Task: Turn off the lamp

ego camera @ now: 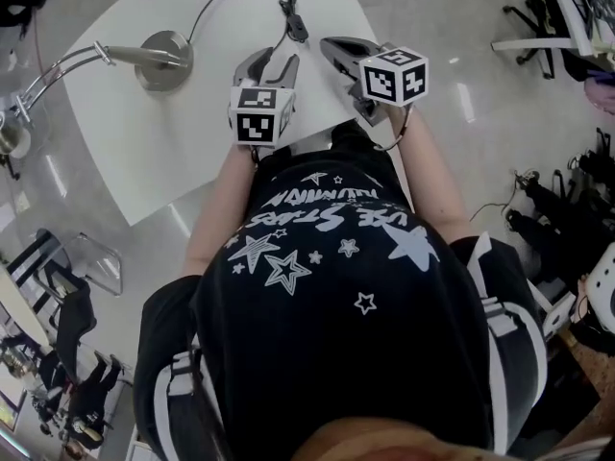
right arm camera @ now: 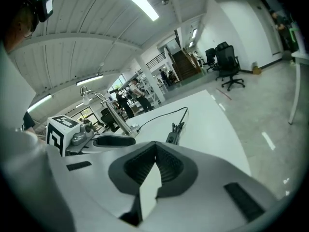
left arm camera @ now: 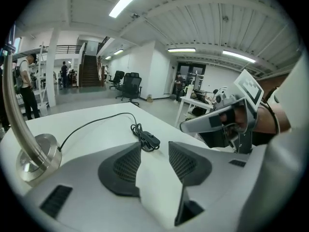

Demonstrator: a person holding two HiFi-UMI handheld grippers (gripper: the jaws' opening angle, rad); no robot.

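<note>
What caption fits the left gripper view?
Left tool open and empty over the white table, the lamp's cord switch just ahead, lamp base at left.

Bright ceiling strip lights (left arm camera: 128, 0), floor (ego camera: 464, 99) glare, fisheye-warped dark edges

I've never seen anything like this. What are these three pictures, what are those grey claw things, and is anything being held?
No robot here: a person holds a two-jaw gripper in each hand. One picture comes from a camera on the person's head, looking down. The other two come from cameras riding on the grippers. On the white table stands a metal lamp, with a switch on its cord. The left gripper is open and the right gripper is shut; neither holds anything.
</note>
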